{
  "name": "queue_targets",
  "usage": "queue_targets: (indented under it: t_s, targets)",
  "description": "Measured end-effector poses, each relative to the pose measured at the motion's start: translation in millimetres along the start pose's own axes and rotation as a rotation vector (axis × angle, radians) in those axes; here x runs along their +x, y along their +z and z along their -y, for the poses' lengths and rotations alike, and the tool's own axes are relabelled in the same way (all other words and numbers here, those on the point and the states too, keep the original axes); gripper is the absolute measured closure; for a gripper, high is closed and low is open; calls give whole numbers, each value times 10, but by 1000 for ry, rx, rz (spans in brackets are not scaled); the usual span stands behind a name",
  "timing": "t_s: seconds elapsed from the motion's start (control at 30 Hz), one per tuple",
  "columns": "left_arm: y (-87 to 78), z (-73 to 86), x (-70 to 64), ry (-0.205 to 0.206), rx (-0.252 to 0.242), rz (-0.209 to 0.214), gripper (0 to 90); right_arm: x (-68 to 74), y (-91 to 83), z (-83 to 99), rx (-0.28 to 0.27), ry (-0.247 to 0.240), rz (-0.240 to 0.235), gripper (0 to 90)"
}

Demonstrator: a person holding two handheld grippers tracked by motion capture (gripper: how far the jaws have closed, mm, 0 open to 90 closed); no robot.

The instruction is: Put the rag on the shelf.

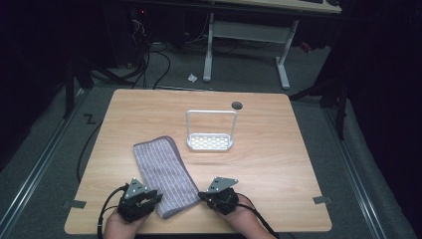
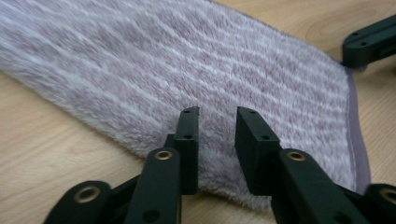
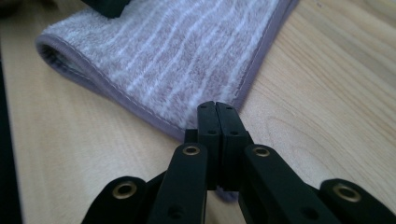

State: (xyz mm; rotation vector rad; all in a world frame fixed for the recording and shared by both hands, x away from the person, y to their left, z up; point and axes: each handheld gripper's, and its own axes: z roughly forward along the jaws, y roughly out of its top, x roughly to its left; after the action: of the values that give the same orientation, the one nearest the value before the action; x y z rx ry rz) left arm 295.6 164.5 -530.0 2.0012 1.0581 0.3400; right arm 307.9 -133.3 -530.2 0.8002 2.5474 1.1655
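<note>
A folded purple-grey striped towel [image 1: 164, 172] lies on the wooden table [image 1: 278, 149], near its front edge. My left gripper [image 1: 155, 196] is at the towel's left front side. In the left gripper view it [image 2: 217, 112] is open, its jaws low over the towel [image 2: 187, 60] close to the long edge, with nothing between them. My right gripper [image 1: 203, 195] is at the towel's right front corner. In the right gripper view it [image 3: 215, 105] is shut, jaws pressed flat together over the hemmed corner of the towel [image 3: 187, 46]; no cloth shows between them.
A white rack [image 1: 210, 143] with a tall loop handle stands at the table's middle, behind the towel. A round cable hole [image 1: 237, 105] sits near the far edge. A white desk frame [image 1: 246, 30] and cables are on the floor beyond.
</note>
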Motion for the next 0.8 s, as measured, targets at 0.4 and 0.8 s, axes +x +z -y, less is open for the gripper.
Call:
queue_targets:
  t_s: [0.4,0.8]
  targets:
    - [108,-60,190,15,4,-75,647,-329,679,-724,-2,0,48,890]
    - [70,34,6,38,36,77,668,-134,447,-360,46,-32,42,900]
